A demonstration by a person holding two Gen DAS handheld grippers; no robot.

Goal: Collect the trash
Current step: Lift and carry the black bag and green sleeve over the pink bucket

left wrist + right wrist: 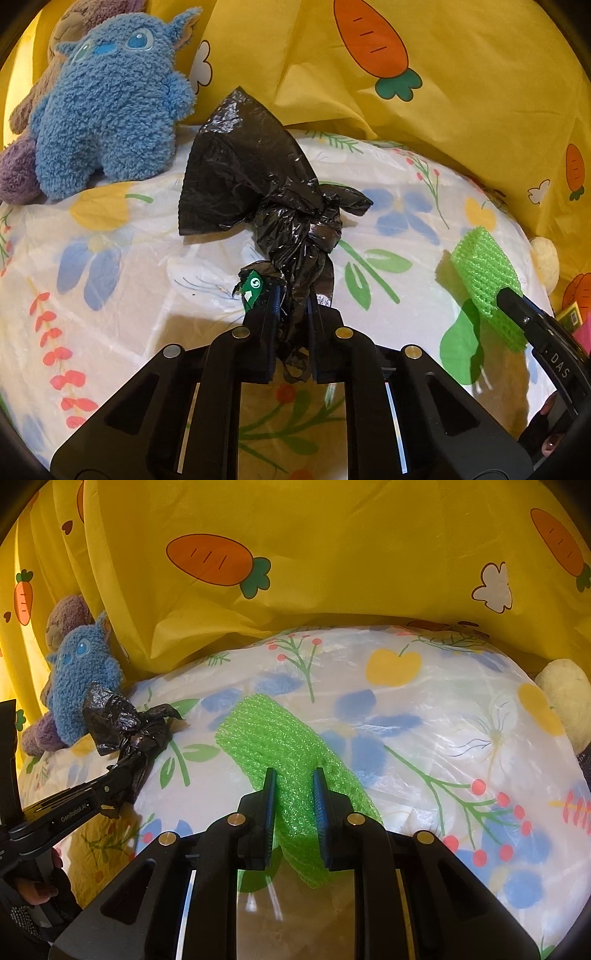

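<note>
My left gripper (291,299) is shut on a crumpled black plastic bag (258,166) and holds it up above the floral table cover; a small green label (253,291) sticks out beside the left finger. The bag also shows at the left of the right wrist view (125,723). My right gripper (294,779) is shut on a green foam net sleeve (273,738) that sticks forward and left from the jaws. The same sleeve shows at the right of the left wrist view (487,273).
A floral plastic table cover (424,720) lies below both grippers. A blue plush toy (107,103) leans on a purple one (18,170) at the back left. A yellow carrot-print cloth (314,554) hangs behind. A pale yellow plush (565,698) sits at the right edge.
</note>
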